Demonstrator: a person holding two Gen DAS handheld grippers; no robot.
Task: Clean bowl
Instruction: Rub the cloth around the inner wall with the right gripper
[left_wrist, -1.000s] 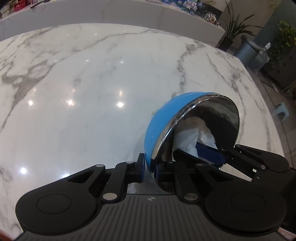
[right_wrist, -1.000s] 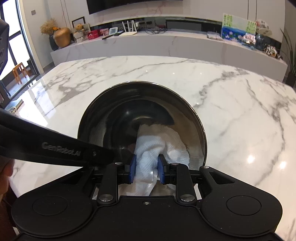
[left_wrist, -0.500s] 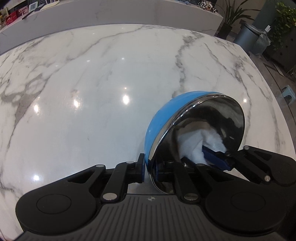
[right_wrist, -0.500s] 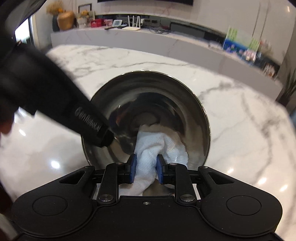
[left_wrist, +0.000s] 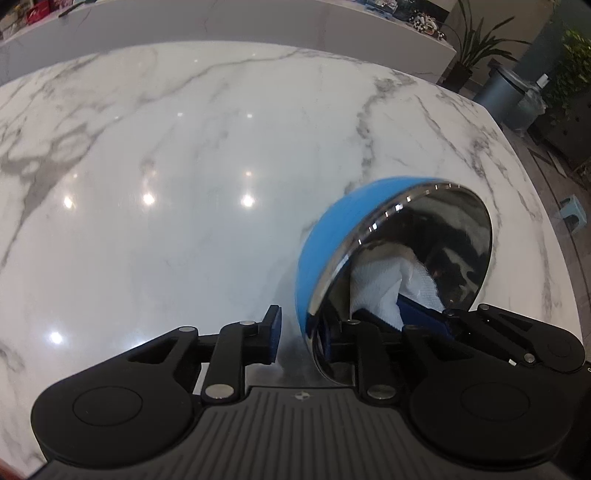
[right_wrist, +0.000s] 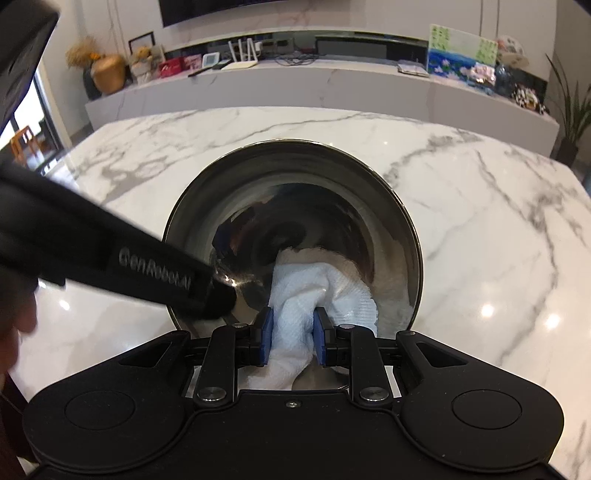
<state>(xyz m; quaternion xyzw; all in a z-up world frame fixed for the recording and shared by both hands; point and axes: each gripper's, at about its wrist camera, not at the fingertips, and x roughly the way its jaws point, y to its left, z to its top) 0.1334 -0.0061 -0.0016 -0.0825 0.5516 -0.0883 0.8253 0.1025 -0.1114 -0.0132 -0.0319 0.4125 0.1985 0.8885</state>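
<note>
A bowl, blue outside (left_wrist: 325, 251) and shiny steel inside (right_wrist: 295, 229), stands tilted on its side on the marble table. My left gripper (left_wrist: 301, 332) straddles the bowl's rim, but its left pad stands apart from the blue wall, so the jaws are open. My right gripper (right_wrist: 292, 332) is shut on a white cloth (right_wrist: 314, 291) and presses it against the lower inside of the bowl. The cloth also shows in the left wrist view (left_wrist: 388, 288), with the right gripper's blue pad beside it.
The white marble table (left_wrist: 184, 166) spreads wide to the left and behind the bowl. Its right edge is near the bowl, with a stool (left_wrist: 571, 210) and a bin (left_wrist: 506, 96) on the floor beyond. A long counter (right_wrist: 314, 85) with ornaments stands behind.
My left gripper's left pad has drawn away from the bowl's blue wall, opening the jaws. The bowl has tipped a little. The cloth has shifted slightly inside.
</note>
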